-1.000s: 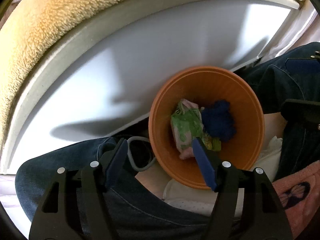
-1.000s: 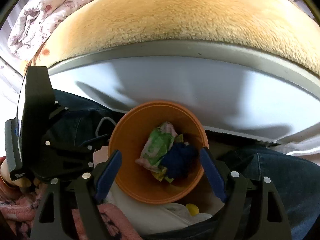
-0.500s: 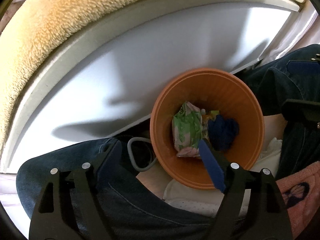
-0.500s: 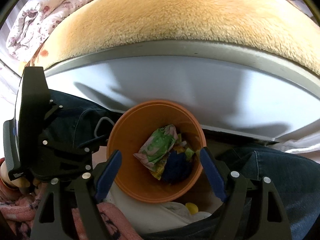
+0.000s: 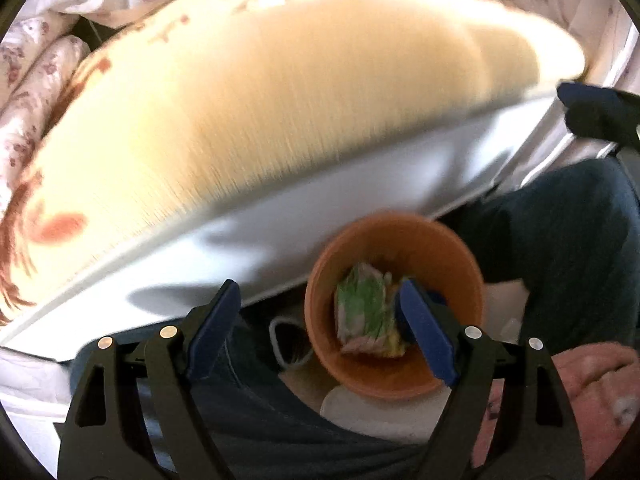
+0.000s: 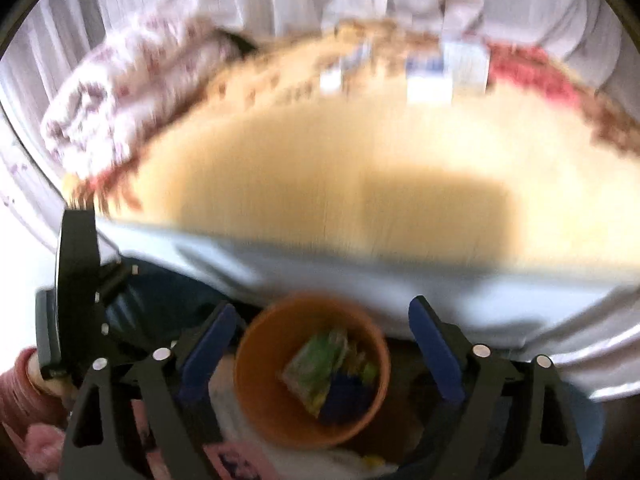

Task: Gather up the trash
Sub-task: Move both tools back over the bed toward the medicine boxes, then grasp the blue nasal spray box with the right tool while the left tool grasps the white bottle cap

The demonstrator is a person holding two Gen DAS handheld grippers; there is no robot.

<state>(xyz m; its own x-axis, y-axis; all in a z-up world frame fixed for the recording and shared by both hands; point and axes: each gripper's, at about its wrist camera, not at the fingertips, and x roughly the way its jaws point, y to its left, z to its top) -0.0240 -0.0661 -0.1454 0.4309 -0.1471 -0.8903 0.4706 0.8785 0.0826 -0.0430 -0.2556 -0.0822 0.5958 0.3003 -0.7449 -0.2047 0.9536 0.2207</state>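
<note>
- Orange bin (image 5: pixel 460 264): a round, tapered container standing low in both wrist views, just in front of the white bed frame (image 5: pixel 280 248) and between the person's jean-clad legs (image 5: pixel 560 232).
- Trash inside the bin: a green-and-pink wrapper (image 5: pixel 360 312) lies against the inner wall, beside a dark blue bundle (image 6: pixel 344 396) and small yellow scraps; all lie loose on the bottom.
- Left gripper (image 5: pixel 320 320): jaws wide apart, having just been opening; nothing lies between the blue pads, which hang above the bin's left rim.
- Right gripper (image 6: pixel 320 340): jaws likewise spread, just opened further, and empty; the bin appears between the pads but below them, untouched.
- Surroundings: a tan fleece blanket (image 5: pixel 280 100) covers the bed; a floral quilt (image 6: pixel 100 112) lies at its far left. Both views are motion-blurred.
</note>
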